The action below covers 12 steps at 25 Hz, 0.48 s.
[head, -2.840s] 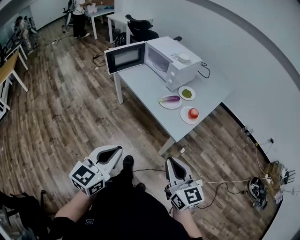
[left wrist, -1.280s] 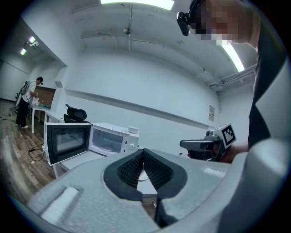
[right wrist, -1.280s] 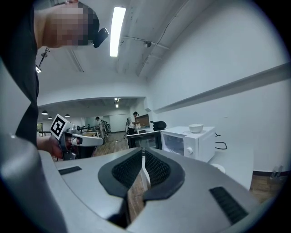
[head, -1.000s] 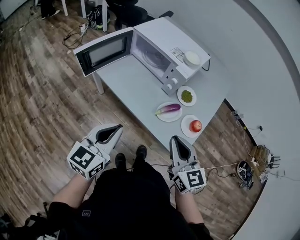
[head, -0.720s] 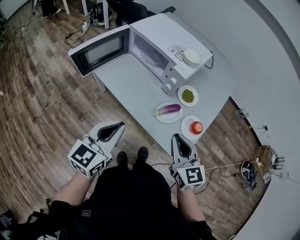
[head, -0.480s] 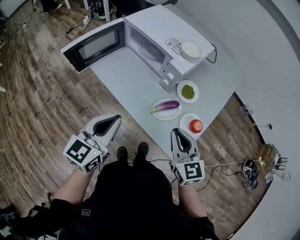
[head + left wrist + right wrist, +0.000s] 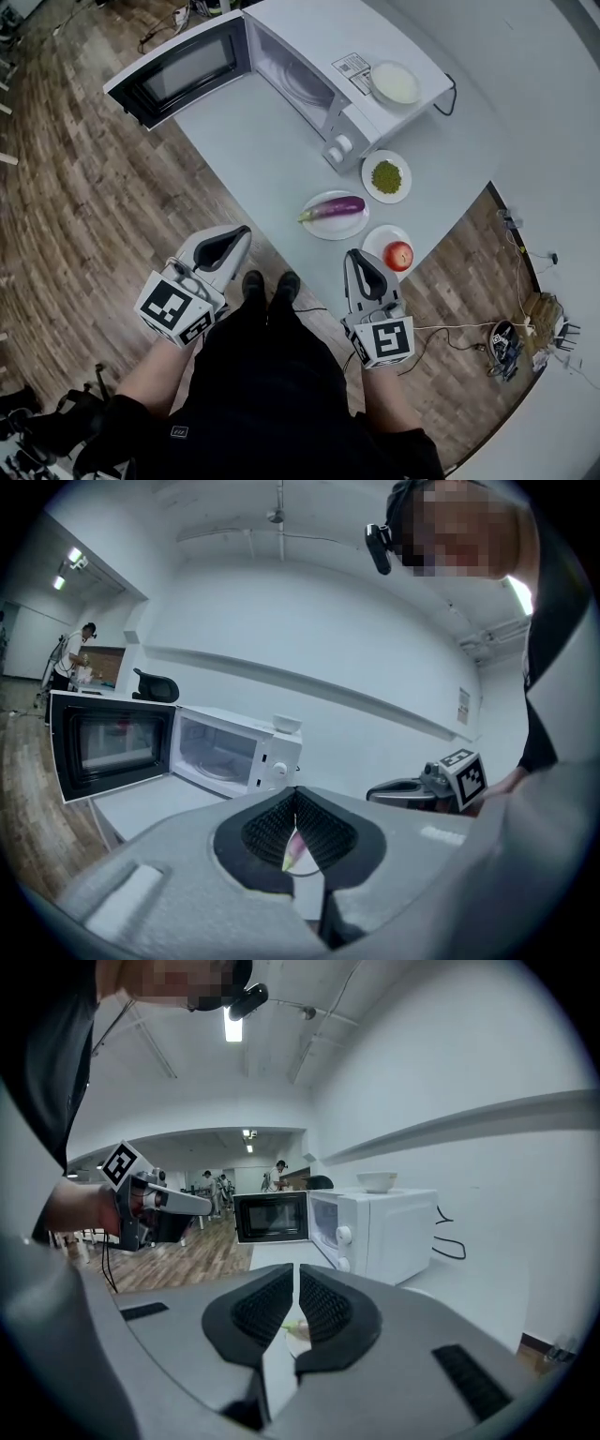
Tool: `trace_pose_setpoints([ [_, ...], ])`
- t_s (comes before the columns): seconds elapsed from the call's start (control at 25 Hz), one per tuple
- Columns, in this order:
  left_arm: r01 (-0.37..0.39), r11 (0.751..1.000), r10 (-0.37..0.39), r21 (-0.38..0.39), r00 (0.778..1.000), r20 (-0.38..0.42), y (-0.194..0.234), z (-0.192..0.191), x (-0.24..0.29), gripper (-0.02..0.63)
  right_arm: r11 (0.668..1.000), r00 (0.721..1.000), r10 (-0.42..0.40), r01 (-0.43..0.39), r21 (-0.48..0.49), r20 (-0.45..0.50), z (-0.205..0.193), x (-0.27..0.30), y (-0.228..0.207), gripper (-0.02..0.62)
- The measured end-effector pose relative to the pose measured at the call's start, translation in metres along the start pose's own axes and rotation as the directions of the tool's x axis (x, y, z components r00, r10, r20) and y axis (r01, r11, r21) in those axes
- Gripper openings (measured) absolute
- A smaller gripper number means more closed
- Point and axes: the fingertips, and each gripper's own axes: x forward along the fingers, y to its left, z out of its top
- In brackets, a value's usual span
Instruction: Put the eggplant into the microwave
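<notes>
Glossy eggplant [image 7: 334, 207], wood-grain floor [image 7: 75, 197]

Take the microwave [image 7: 328, 56] as your mark. It stands on the table [image 7: 253, 150], its door [image 7: 178, 70] open to its left and a bowl [image 7: 395, 82] on top. In front of its controls lies a plate of food [image 7: 386, 176]. Nearer you lies the eggplant [image 7: 335, 208] on its plate [image 7: 319, 228], with the fruit plate [image 7: 375, 246] to the right. Your left gripper [image 7: 239, 234] and right gripper [image 7: 356, 258] are farthest from it.
</notes>
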Motion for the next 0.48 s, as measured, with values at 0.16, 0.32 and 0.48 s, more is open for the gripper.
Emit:
trace_pose_setpoints([
  [0.16, 0.035, 0.999, -0.036, -0.007, 0.999, -0.022, 0.006, -0.022, 0.021, 0.009, 0.999, 0.998, -0.014, 0.012, -0.032, -0.058, -0.022, 0.016, -0.006, 0.018],
  [0.32, 0.061, 0.998, -0.061, -0.011, 0.997, -0.041, 0.008, -0.041, 0.038, 0.009, 0.994, 0.992, -0.059, 0.048, -0.098, -0.115, -0.041, 0.027, -0.013, 0.018],
  [0.48, 0.068, 0.997, -0.066, 0.036, 0.996, -0.061, 0.013, -0.053, 0.052, 0.009, 0.979, 0.985, -0.073, 0.040, -0.200, -0.159, -0.062, 0.039, -0.018, 0.018],
])
